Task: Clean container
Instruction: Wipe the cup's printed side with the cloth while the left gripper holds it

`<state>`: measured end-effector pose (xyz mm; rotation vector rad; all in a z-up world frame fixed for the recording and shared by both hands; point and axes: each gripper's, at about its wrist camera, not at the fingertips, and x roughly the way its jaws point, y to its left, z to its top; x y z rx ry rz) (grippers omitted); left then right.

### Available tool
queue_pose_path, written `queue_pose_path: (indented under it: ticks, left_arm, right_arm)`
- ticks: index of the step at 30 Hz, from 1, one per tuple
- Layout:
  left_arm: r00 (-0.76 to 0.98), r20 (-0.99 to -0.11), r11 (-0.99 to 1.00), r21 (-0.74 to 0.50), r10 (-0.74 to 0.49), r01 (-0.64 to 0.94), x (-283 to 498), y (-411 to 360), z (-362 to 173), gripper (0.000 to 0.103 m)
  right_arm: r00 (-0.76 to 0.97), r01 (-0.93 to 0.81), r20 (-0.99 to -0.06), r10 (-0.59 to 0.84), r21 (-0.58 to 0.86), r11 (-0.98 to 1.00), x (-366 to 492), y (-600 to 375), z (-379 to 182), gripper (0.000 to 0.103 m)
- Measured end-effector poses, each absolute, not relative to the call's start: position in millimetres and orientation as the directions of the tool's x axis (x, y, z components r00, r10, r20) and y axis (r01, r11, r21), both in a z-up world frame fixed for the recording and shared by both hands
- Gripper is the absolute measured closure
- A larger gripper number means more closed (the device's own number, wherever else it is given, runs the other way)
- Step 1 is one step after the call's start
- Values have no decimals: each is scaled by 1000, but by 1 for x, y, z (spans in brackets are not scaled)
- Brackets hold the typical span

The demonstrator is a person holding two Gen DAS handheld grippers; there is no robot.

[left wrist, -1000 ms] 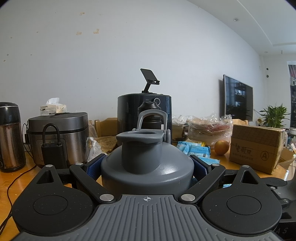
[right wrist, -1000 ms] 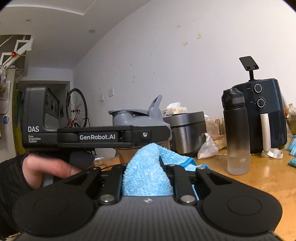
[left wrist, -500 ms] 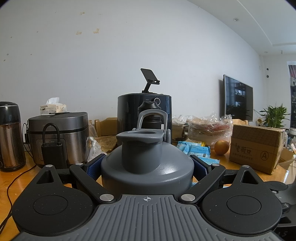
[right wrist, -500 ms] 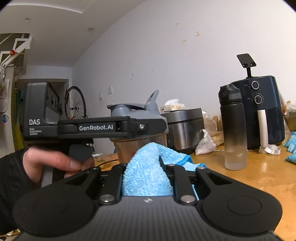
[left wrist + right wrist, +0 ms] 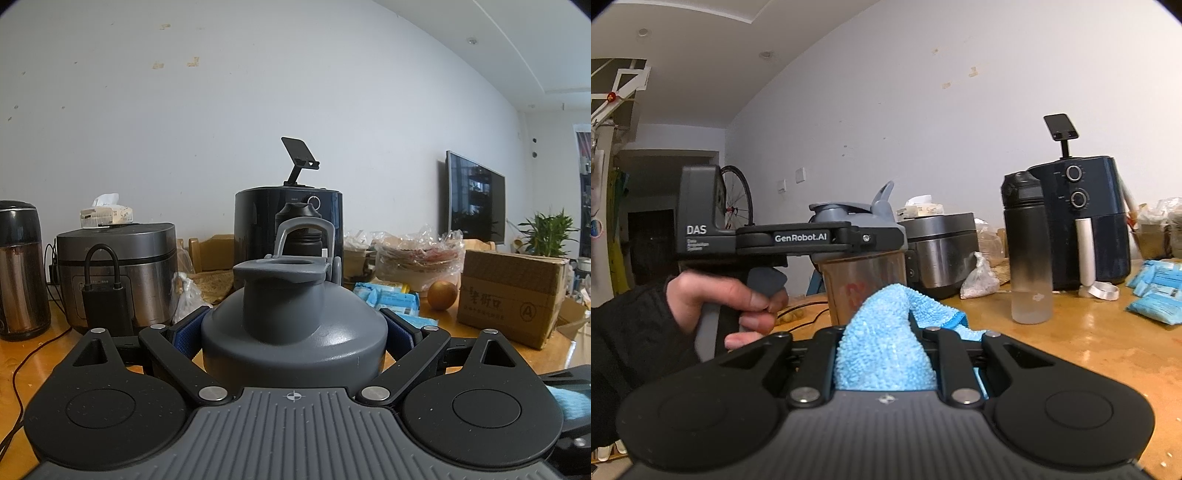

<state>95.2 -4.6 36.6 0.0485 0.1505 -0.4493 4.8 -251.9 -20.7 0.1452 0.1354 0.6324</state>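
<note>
My left gripper (image 5: 293, 325) is shut on a shaker bottle with a grey domed lid (image 5: 291, 332), gripping it just under the lid with its blue pads on both sides. In the right wrist view the same bottle (image 5: 864, 277) has a clear brownish body and stands upright over the wooden table, held by the left gripper (image 5: 871, 240). My right gripper (image 5: 886, 332) is shut on a light blue microfibre cloth (image 5: 886, 343), whose tip is just in front of the bottle's lower body.
On the wooden table (image 5: 1071, 343) stand a tall black-and-clear water bottle (image 5: 1028, 254), a dark air fryer (image 5: 1086, 221), a steel rice cooker (image 5: 942, 251), a small plastic bag (image 5: 979, 280), blue packets (image 5: 1156, 291), a cardboard box (image 5: 513, 295) and an orange (image 5: 441, 294).
The right gripper with the cloth has shifted, so the shaker bottle and left gripper now sit lower and closer to the cloth tip. The left wrist view is unchanged.
</note>
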Motion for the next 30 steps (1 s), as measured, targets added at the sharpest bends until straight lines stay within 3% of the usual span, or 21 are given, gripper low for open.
queue_pose_path:
  ticks: [30]
  left_arm:
    - [888, -155, 899, 4, -432, 438, 95, -3, 35, 8]
  right_arm:
    - [805, -565, -96, 586, 179, 806, 3, -256, -23, 93]
